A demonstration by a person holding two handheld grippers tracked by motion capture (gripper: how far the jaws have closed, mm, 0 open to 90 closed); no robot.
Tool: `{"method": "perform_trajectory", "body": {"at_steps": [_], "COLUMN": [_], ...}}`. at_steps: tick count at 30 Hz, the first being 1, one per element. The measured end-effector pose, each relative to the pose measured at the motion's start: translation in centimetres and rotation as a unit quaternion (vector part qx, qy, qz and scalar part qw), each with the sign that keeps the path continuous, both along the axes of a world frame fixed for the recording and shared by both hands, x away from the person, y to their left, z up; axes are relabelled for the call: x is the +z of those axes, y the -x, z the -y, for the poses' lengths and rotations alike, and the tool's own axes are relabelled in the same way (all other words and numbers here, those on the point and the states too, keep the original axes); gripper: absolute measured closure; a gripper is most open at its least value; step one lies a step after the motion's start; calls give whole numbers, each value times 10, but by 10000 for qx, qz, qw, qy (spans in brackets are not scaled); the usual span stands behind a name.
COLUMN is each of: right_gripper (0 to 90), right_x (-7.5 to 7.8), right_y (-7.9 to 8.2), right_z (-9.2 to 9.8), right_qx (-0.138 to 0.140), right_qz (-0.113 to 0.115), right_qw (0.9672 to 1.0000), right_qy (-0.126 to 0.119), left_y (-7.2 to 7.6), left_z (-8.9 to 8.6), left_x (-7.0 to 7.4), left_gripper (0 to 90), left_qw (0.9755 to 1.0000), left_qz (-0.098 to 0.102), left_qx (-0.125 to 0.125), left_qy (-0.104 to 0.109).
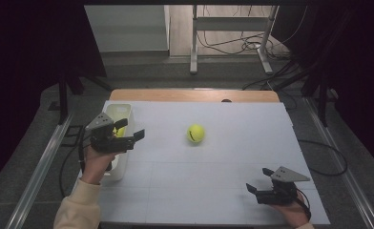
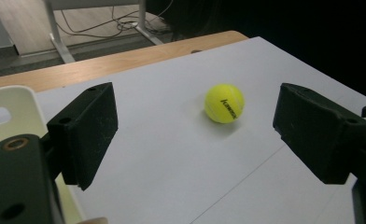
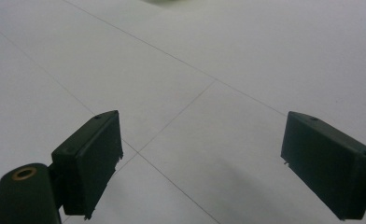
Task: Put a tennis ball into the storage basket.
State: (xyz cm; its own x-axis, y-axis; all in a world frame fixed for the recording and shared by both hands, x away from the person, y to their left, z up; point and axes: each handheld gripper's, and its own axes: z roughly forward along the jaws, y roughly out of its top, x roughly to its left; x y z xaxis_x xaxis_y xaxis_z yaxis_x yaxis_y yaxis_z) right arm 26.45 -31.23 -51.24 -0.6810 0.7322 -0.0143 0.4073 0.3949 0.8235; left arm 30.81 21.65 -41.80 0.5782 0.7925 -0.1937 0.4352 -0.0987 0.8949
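Observation:
A yellow tennis ball rests on the white table board, a little left of its middle. My left gripper hovers over the right rim of a white bin, open and empty, its jaws pointing toward the ball, which lies well ahead of them. Inside the bin a yellow thing peeks out, partly hidden by that gripper. Near the table's front right my right gripper stands open with only bare board between its jaws.
A wooden table edge borders the board at the back. Beyond it are a metal frame's legs and loose cables on the floor. Metal rails run along both sides of the table.

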Motion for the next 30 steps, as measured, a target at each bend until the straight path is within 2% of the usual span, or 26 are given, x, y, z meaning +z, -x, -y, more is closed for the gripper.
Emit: {"method": "perform_trajectory", "body": {"at_steps": [19,30], "right_gripper": [130,130], "right_x": [0,0], "right_y": [0,0], "right_z": [0,0], "right_qx": [-13,-23], "right_qz": [-13,-10], "right_qw": [10000,10000], "right_qy": [-7,-1], "left_y": [-5,-7], "left_z": [33,44], "left_x": [-3,-5], "left_gripper": [148,147], "left_qw": [9992,9986], "left_qz": [-47,-86], "left_qx": [-385,-493], "left_qy": [-73,-152]}}
